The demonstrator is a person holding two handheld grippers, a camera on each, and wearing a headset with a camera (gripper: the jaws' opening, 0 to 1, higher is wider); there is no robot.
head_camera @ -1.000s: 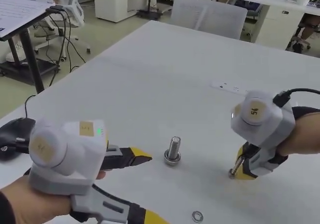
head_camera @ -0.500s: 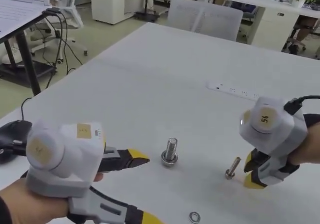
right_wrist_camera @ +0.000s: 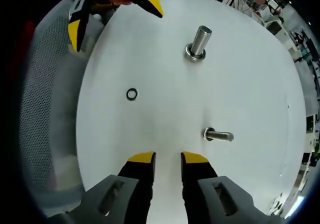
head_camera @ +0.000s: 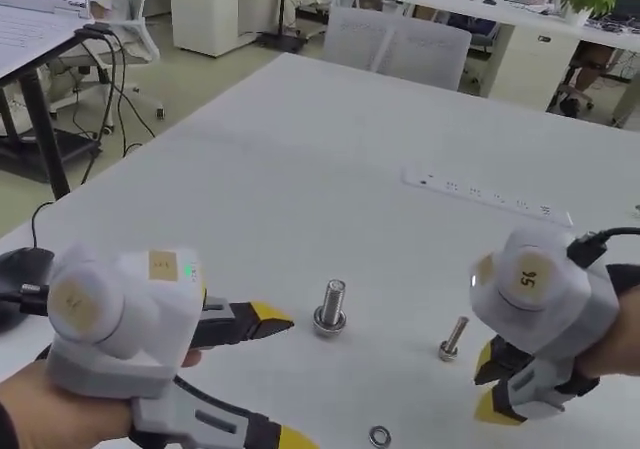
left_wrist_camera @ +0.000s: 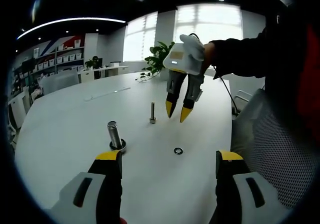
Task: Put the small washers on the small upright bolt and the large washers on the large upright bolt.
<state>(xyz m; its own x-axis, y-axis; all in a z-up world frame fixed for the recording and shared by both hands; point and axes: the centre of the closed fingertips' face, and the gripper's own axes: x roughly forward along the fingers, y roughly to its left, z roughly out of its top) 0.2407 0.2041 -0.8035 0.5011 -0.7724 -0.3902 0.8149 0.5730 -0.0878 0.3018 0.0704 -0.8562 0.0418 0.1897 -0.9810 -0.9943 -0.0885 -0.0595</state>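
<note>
Left gripper [left_wrist_camera: 169, 156]: jaws wide apart, nothing held. Right gripper [right_wrist_camera: 167, 157]: jaws narrowly parted, empty, tips pointing down near the small bolt [head_camera: 451, 338]. 1 loose washer [head_camera: 379, 435] lies nearest on the table [head_camera: 300, 149], between the 2 grippers. Beyond it, the large bolt [head_camera: 329, 307] stands upright. The head view adds a power strip [head_camera: 480, 194] farther back.
</note>
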